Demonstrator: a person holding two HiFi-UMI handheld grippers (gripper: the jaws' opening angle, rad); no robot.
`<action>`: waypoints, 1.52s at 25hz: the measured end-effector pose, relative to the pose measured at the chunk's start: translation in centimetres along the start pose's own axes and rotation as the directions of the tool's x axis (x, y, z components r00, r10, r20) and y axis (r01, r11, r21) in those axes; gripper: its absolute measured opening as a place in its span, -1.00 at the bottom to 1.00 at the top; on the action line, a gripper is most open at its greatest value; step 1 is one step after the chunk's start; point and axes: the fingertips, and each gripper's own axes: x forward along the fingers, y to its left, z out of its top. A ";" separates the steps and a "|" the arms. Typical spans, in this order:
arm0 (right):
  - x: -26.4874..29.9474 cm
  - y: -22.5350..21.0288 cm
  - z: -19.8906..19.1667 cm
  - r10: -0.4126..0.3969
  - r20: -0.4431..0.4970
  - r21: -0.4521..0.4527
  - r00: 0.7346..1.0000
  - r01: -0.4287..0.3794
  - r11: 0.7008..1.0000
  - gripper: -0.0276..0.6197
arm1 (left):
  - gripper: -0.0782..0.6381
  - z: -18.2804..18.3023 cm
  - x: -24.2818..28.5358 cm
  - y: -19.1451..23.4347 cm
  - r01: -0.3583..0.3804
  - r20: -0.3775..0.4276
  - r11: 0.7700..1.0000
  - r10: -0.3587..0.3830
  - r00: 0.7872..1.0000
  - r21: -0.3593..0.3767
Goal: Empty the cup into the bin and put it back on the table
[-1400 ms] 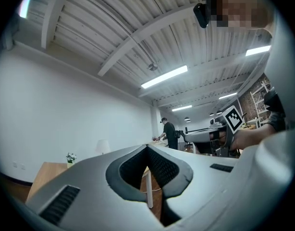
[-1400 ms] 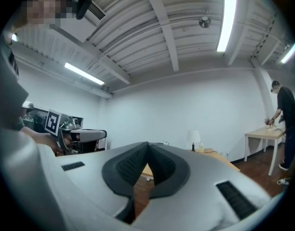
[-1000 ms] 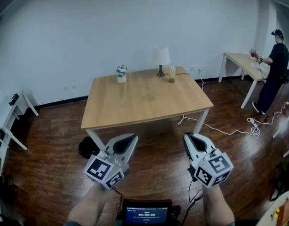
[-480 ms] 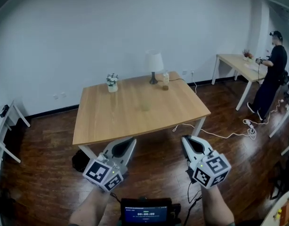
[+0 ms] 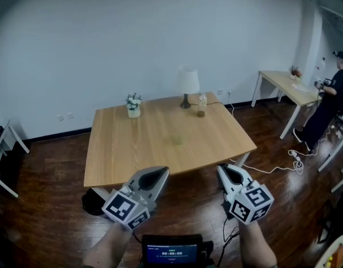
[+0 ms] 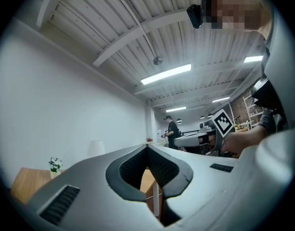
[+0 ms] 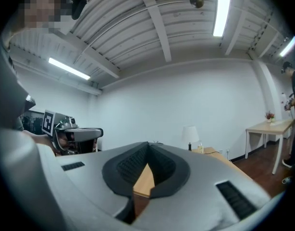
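A clear cup [image 5: 201, 105] with something brown at its bottom stands at the far side of the wooden table [image 5: 160, 149], beside a white lamp [image 5: 187, 82]. From the right gripper view, that cup [image 7: 201, 147] shows small, just right of the lamp [image 7: 190, 134]. A black bin-like shape [image 5: 92, 201] sits on the floor under the table's left corner. My left gripper [image 5: 158, 172] and right gripper [image 5: 223, 169] hang side by side just short of the table's near edge. Both are shut with nothing in them, far from the cup.
A small white vase of flowers [image 5: 133, 106] stands at the table's back left. A second table [image 5: 289, 85] stands at the right with a person [image 5: 330, 96] beside it. White cables [image 5: 277, 163] trail over the dark wooden floor. A screen [image 5: 171, 253] sits low between my arms.
Both grippers have come nearer to the table; its near edge now lies just beyond their tips. Their jaws stayed shut.
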 end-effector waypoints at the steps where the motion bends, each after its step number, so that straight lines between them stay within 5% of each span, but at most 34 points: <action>1: 0.8 -0.1 0.0 0.000 -0.004 -0.002 1.000 0.000 1.000 -0.91 | -0.77 -0.1 0.1 0.9 -0.003 0.003 1.000 0.003 1.000 -0.006; 18: 10.3 -5.9 1.7 0.028 -0.008 -0.027 1.000 -0.028 0.999 -0.91 | -0.77 -3.0 5.8 9.5 -0.038 -0.006 0.998 0.038 0.999 -0.048; 38: 21.1 -16.4 2.4 0.217 -0.028 -0.017 0.976 -0.217 0.976 -0.91 | -0.77 -5.6 17.6 18.1 -0.185 -0.057 0.983 0.184 0.981 -0.013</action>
